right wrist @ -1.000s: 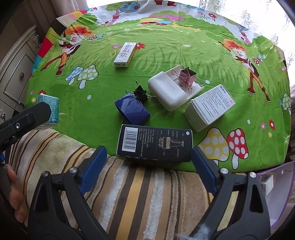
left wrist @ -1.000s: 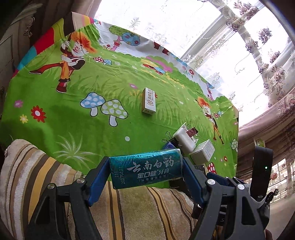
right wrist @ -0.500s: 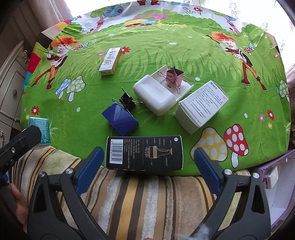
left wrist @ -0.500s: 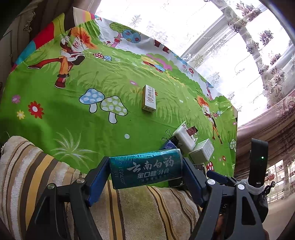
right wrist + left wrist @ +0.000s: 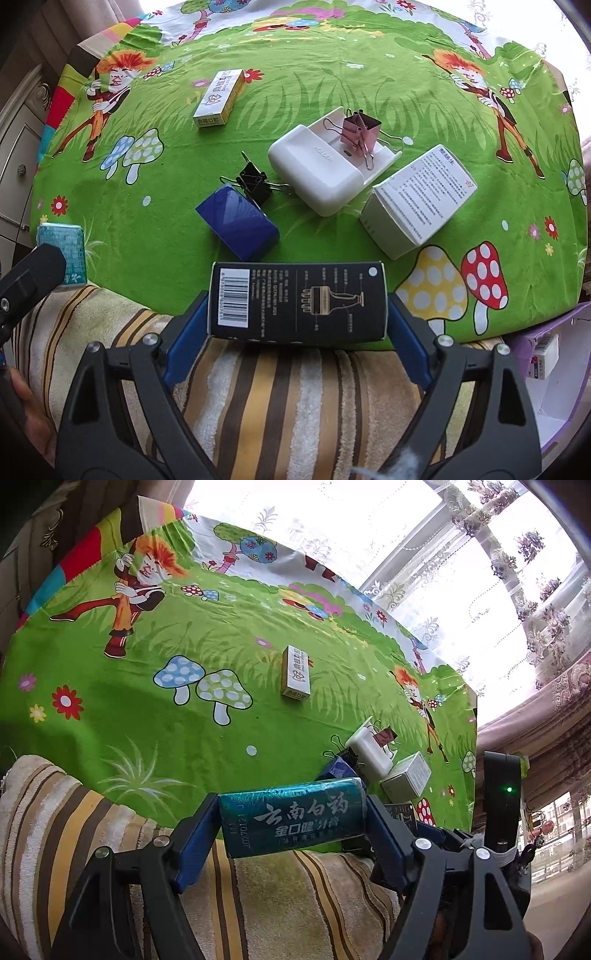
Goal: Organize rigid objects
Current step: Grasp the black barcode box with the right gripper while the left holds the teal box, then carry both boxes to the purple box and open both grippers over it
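Observation:
My left gripper [image 5: 291,823] is shut on a teal toothpaste box [image 5: 295,821] with white Chinese print, held over the striped towel at the table's near edge. My right gripper [image 5: 297,304] is shut on a black box [image 5: 297,301] with a barcode and a gold drawing, also at the near edge. On the green cartoon cloth [image 5: 332,74] lie a blue box [image 5: 238,223], a black binder clip [image 5: 255,181], a white holder [image 5: 321,173] with a pink binder clip [image 5: 360,129] in it, a white printed box [image 5: 417,201] and a small yellow-white box [image 5: 219,98].
A striped towel [image 5: 280,398] covers the near table edge. A purple bin [image 5: 554,369] with small boxes stands at the lower right of the right wrist view. A cabinet [image 5: 14,147] is at the left. Curtained windows [image 5: 480,554] lie beyond the table.
My right gripper has closed from open onto the black box, which has come up between the fingers. My left gripper keeps hold of the teal box and has shifted slightly.

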Demonstrator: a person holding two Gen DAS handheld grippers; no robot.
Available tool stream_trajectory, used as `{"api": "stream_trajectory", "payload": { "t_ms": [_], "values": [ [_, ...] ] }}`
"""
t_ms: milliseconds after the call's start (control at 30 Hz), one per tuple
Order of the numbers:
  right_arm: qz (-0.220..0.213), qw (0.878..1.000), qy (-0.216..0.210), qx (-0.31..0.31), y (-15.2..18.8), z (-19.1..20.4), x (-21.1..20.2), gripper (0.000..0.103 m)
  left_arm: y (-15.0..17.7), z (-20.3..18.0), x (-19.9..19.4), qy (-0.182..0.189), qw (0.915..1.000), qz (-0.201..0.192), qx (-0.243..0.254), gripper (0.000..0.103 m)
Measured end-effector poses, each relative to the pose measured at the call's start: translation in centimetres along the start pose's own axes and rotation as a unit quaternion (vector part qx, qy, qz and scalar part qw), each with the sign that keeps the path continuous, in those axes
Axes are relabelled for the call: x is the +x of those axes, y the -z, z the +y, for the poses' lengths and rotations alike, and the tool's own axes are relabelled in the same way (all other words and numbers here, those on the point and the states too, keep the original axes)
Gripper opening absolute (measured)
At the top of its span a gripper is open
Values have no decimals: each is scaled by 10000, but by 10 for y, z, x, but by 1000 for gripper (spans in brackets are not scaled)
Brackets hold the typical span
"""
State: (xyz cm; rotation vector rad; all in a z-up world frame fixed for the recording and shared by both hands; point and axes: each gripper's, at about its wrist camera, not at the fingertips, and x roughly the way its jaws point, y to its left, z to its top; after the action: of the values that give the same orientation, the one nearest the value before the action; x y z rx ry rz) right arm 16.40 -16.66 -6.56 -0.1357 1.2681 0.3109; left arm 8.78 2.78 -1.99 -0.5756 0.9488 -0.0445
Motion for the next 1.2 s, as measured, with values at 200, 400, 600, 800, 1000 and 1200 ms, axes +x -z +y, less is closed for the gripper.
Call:
{"api": "stream_trajectory", "payload": {
  "t_ms": [200,400,600,800,1000,1200],
  "values": [
    [-272,9991,-165,283,7,-13,-16,87,1,-3,0,5,10000,7,86,77],
    [-623,9959,-363,549,23,-31,-46,87,4,-11,-6,32,9997,-32,226,77],
    [-922,9917,-460,764,45,-54,-75,87,15,-33,-14,259,9986,59,467,77],
    [-1187,9875,-473,927,72,-82,-99,87,32,-64,-17,472,9956,246,773,77],
    [-1444,9818,-414,1160,106,-115,-123,87,56,-102,-16,710,9899,482,1132,77],
    [-1705,9757,-104,1373,137,-151,-143,87,82,-146,-18,1109,9786,655,1607,77]
  ]
}}
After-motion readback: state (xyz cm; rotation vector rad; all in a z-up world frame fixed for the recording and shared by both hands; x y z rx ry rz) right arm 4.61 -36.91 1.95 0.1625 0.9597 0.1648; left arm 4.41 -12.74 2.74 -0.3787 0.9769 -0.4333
